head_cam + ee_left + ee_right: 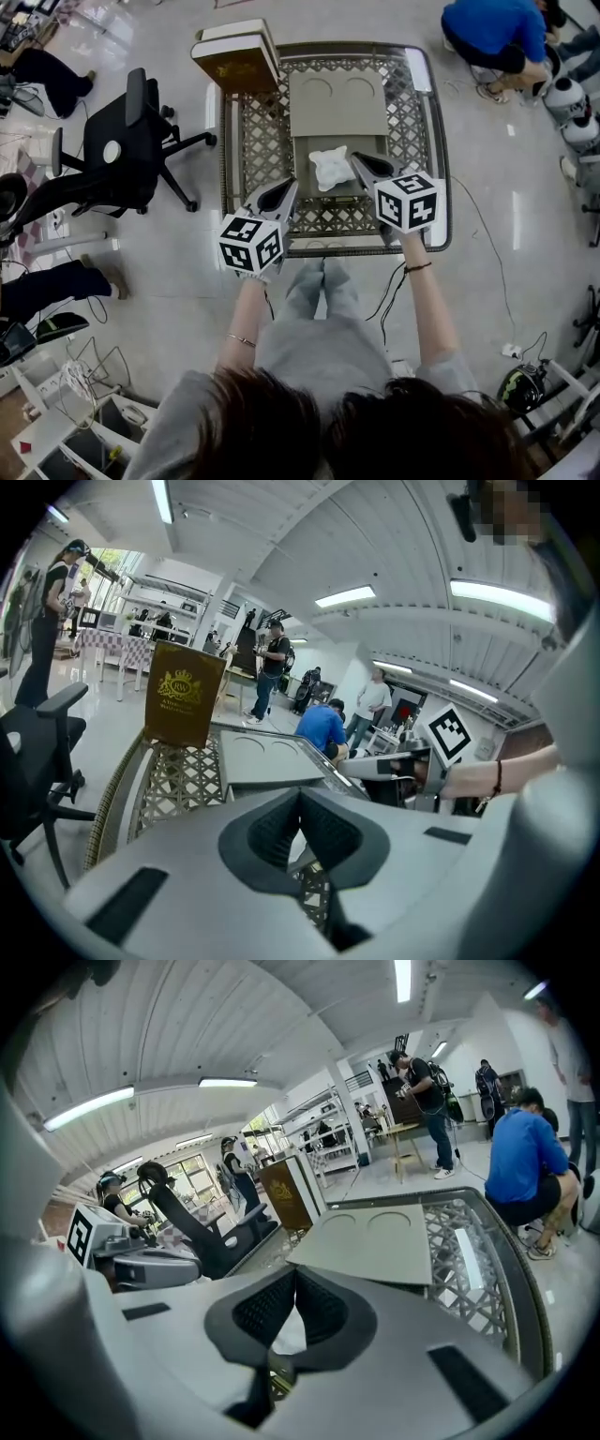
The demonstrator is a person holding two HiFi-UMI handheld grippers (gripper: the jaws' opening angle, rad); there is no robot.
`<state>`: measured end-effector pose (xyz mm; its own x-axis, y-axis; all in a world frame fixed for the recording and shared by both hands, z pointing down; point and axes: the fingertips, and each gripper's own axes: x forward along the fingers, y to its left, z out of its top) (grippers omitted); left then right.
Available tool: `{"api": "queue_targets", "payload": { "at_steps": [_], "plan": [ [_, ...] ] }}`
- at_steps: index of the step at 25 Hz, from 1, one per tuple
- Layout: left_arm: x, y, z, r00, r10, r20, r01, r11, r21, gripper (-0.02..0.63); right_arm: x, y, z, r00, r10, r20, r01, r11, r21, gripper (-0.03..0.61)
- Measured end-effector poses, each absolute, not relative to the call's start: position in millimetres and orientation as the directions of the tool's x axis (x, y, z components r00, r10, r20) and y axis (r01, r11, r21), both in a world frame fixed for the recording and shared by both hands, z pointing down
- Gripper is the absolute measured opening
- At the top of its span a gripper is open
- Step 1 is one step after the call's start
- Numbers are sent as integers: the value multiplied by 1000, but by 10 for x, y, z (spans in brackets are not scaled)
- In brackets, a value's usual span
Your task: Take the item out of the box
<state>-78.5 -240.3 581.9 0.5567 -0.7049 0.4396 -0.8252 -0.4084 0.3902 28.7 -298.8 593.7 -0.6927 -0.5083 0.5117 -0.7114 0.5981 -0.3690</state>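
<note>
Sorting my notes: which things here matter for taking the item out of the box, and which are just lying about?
Job: grey box, white item, left gripper, right gripper.
Lying about: brown box, office chair.

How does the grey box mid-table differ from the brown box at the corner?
The grey box lies flat and open, lid folded back, a white crumpled item inside; the brown box stands upright. The grey box's lid shows two circles; the brown box bears a gold emblem. Both sit on the lattice table.
</note>
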Motion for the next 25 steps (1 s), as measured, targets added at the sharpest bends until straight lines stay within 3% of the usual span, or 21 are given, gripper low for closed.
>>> {"api": "queue_targets", "payload": {
  "at_steps": [12,17,25],
  "plan": [
    [-738,-2509,6165,580,-674,457,-800,-369,473,17,214,-3060,6447,-684,-425,592,-716,547,-434,30],
    [-721,-2499,6268,584,-670,457,-791,-345,506,17,214,-3082,6617,-678,-405,614,-724,513,-461,129],
    [-692,-2531,6382,597,-649,471,-782,-341,522,17,190,-3128,6896,-637,-332,695,-753,462,-469,178]
  ]
}}
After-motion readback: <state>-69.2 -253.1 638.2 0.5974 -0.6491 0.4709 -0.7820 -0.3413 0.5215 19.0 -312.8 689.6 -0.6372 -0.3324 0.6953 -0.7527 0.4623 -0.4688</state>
